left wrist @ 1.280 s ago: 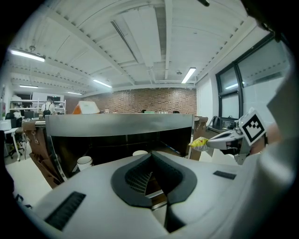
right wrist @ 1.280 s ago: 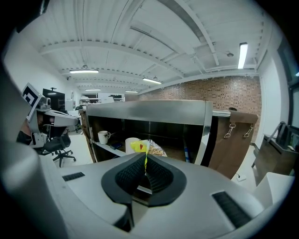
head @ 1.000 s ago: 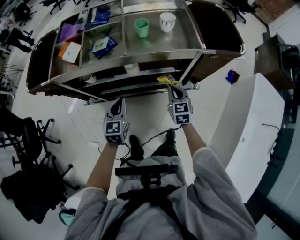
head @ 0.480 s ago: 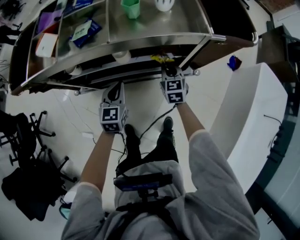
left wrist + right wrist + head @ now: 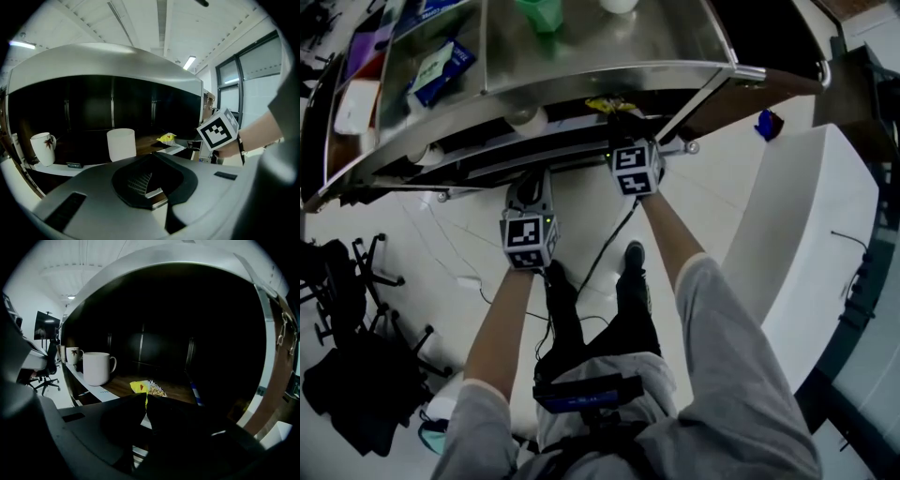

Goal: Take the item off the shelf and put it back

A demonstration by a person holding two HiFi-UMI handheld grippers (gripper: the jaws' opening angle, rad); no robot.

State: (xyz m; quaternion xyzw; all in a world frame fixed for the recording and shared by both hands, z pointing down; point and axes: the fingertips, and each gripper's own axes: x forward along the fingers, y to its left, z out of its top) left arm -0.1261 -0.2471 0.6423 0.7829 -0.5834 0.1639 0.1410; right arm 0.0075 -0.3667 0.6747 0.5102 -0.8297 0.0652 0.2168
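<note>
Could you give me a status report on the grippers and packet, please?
Right gripper shut on yellow snack packet, over lower shelf. Left gripper shut, empty. White mug alongside, apart.

Yellow snack packet (image 5: 149,388), white mug (image 5: 96,368)

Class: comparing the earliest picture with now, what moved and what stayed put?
The right gripper, shut on the yellow packet, pushed forward, carrying the packet from the front edge in under the top shelf. Nothing was let go. The left gripper stayed low in front, shut and empty; the mugs stayed put.
</note>
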